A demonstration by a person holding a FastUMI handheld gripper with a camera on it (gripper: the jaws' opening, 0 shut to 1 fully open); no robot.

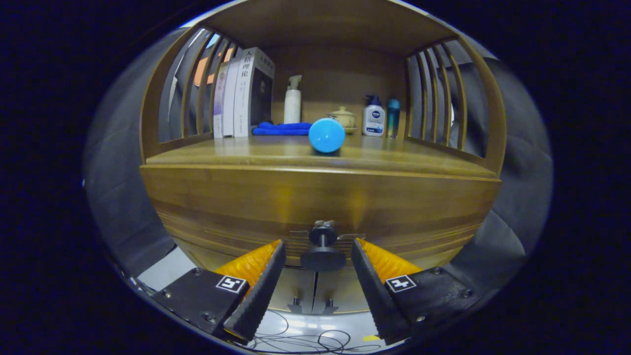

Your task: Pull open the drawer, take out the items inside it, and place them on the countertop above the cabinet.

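drawer (320, 207) interior: staying hidden behind the closed front in the middle of the frame.
gripper (318, 259): its spread fingers standing apart either side of the knob (323, 249); whether they are touching it cannot be told; its rear running out of the frame's lower part.
pot (343, 118): its left part being covered by the blue ball (326, 135) on the bench (246, 155).
blue cloth (281, 129): its right end lying behind the ball.
books (244, 93): spine print too small to make out.
cables (315, 340): being cut off low in the frame.
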